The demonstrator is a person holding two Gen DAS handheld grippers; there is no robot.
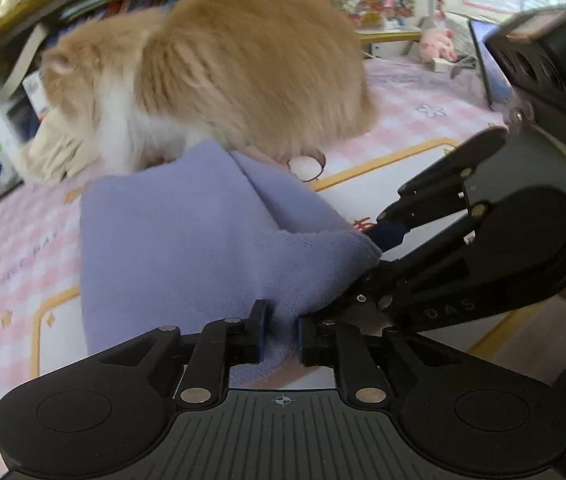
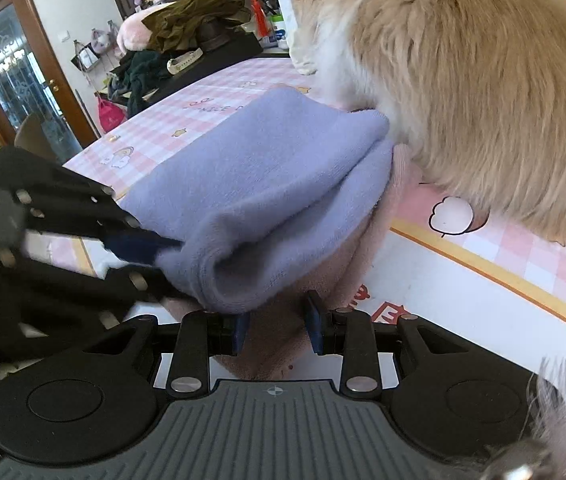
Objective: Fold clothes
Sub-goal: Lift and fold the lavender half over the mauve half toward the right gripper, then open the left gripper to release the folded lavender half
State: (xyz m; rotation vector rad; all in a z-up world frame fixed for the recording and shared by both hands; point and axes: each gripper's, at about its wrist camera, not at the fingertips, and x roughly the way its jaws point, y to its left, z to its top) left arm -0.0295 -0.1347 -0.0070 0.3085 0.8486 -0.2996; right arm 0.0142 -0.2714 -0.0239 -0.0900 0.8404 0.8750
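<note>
The left gripper [image 1: 281, 334] is clamped on the near edge of the purple cloth [image 1: 187, 240], which lies doubled over on the pink checked table [image 1: 15, 240]. I judge a fold is midway. At its right corner the right gripper [image 2: 277, 326] grips a pink layer [image 2: 279, 316] under the purple. A cat [image 1: 219, 68] sits touching the far edge. Next, lay the edge flat and square without nudging the cat. No containers show near the work.
</note>
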